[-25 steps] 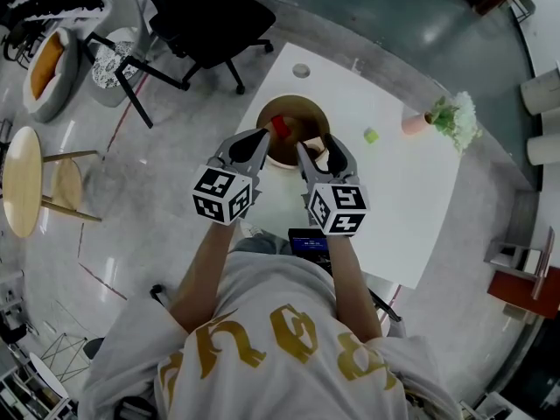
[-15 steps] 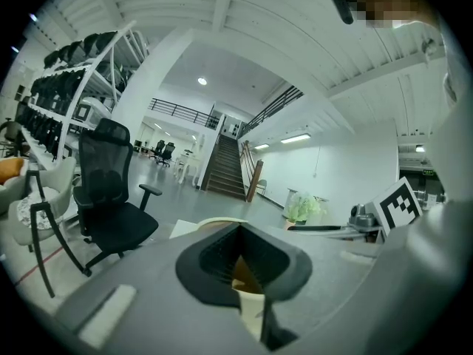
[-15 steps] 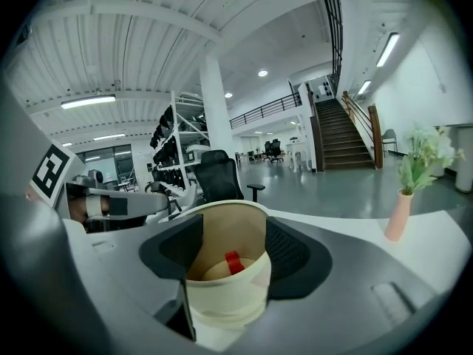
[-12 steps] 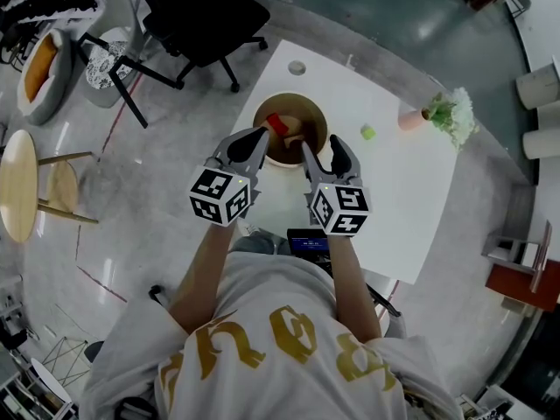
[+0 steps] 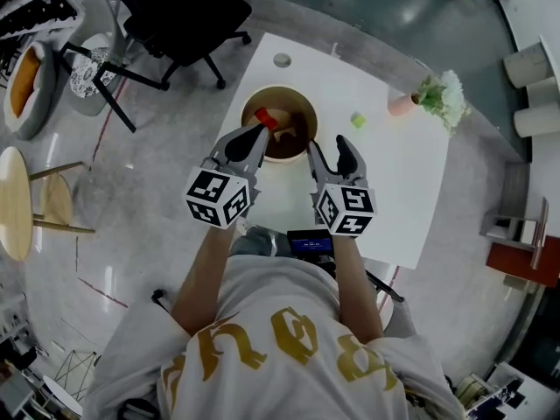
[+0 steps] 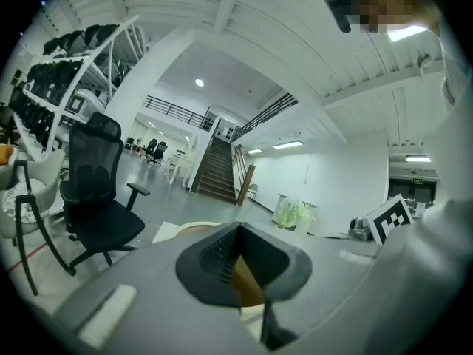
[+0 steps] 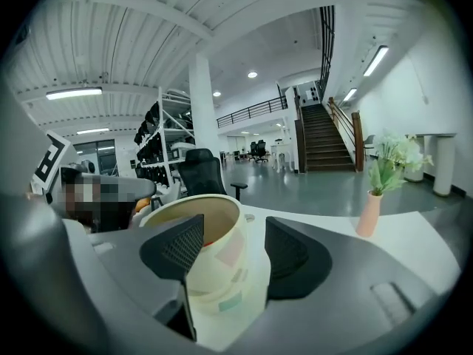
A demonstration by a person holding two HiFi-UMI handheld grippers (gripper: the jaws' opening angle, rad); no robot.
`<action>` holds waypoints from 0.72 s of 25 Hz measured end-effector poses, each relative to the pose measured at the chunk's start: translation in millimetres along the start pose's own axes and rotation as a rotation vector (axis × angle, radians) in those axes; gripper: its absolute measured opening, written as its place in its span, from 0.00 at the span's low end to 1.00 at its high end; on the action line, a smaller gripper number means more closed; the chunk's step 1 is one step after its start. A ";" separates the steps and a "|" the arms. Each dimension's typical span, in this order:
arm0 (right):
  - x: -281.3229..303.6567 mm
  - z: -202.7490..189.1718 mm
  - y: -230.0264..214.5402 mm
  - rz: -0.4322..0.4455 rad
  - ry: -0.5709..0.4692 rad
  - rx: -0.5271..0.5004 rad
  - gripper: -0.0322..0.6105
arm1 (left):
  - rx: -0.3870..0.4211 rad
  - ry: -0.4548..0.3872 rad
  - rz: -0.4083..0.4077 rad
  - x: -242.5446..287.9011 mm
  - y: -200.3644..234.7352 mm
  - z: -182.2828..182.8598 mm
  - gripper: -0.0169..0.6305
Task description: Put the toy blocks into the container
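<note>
Left arm: I am watching the left forearm [image 5: 203, 274] reaching forward from a white printed shirt, holding the left gripper [image 5: 259, 134] over the near-left rim of the container [image 7: 218, 272].
Left tongs: the jaws are meeting tip to tip and pinching nothing; a tan inner wall is showing through the gap behind the tips.
Red block [image 5: 267, 121]: it is sitting in the container's mouth just past the left gripper's tips; I cannot tell whether it is touching them.
Right arm: the right forearm [image 5: 352, 278] is running parallel to the left, bringing the right gripper [image 5: 330, 149] up to the container's near-right side.
Right tongs: the jaws are standing wide apart and gripping nothing, with the container's cream wall showing between them.
Green block [image 5: 358, 120]: it is lying on the white table [image 5: 394, 191], well apart from the container, between it and a pink vase [image 5: 404, 103] of greenery.
Room: a black office chair [image 5: 188, 16] and a round wooden stool [image 5: 19, 201] are standing on the glossy grey floor to the left; a staircase [image 7: 325, 139] is rising beyond.
Edges: the container is sitting near the table's left edge, while bare tabletop is stretching to the right of the right gripper.
</note>
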State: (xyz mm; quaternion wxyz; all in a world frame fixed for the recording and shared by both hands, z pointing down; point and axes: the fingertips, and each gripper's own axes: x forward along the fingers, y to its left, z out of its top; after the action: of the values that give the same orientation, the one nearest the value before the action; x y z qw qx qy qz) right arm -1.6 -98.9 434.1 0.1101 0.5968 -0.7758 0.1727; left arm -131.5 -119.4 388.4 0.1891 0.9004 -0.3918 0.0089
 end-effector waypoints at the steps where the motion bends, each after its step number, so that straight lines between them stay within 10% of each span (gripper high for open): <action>1: -2.8 -1.0 -5.1 -0.011 0.005 -0.013 0.48 | 0.010 0.003 -0.007 1.1 -4.1 0.1 0.03; 18: -22.4 -25.5 -102.2 0.003 0.043 0.036 0.47 | 0.050 0.036 -0.039 48.4 -100.9 -24.4 0.03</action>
State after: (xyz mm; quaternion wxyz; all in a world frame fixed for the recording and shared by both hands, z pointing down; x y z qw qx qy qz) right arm 101.9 -92.1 462.9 0.1158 0.5936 -0.7709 0.1998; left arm -23.2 -82.2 385.4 0.1736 0.9120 -0.3703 0.0313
